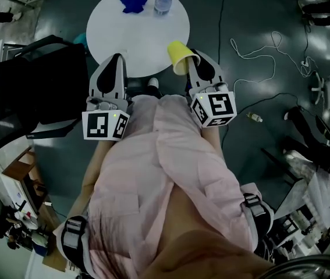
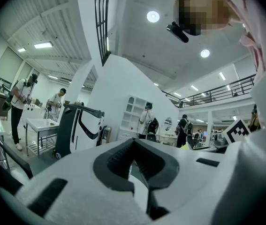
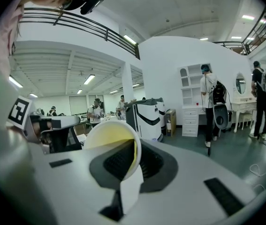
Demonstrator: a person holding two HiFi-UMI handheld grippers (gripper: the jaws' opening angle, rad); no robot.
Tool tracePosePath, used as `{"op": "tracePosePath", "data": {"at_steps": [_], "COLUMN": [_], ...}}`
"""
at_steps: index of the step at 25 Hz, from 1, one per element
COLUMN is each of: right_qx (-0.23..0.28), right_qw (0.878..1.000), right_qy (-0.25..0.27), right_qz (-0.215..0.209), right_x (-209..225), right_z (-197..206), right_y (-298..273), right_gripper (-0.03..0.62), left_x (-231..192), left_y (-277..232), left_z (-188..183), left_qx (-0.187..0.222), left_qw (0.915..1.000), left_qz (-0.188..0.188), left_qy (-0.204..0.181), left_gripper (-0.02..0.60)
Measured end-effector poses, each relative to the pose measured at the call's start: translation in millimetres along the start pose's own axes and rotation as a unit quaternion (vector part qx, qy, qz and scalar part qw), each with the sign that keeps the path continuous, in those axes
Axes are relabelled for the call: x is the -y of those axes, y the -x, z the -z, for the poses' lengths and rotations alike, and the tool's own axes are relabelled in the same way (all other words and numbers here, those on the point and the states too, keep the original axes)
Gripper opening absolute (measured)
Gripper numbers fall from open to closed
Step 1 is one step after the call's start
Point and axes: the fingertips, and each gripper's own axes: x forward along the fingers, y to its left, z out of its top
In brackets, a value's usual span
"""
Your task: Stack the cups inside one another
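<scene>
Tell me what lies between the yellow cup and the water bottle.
Nothing. In the head view, only bare top of the round white table lies between the yellow cup and the water bottle.

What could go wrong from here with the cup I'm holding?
The right tool pinches only the rim of the yellow paper cup, which hangs tilted at the edge of the round white table: it may slip or crumple. The clear plastic bottle stands right beside the blue item; reaching there could topple it.

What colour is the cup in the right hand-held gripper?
Yellow. The cup shows best in the head view.
</scene>
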Motion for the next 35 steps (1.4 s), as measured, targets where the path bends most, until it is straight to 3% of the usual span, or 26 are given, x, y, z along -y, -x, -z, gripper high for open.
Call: {"op": "tracePosePath", "data": {"at_steps": [19,35], "right_qx": [-0.069,-0.113], "right_qw": [0.998,0.993], "right_qy": [-0.011,-0.02], "right_qz": [-0.007,-0.019], "right_x": [-43,-63], "right_z": [7,31], "right_y": [-73,-116], "right_gripper": [0.038,0.038], "left_x": [-86,-122], "left_y": [-15,-26], "left_z": [-9,-7], "left_qx": [-0.044,-0.062], "left_qw": [0.9989,0.9978], "left_qz": [-0.008,-0.001], "left_qy": [0.016,0.024], "left_gripper": [0.015,0.015]}}
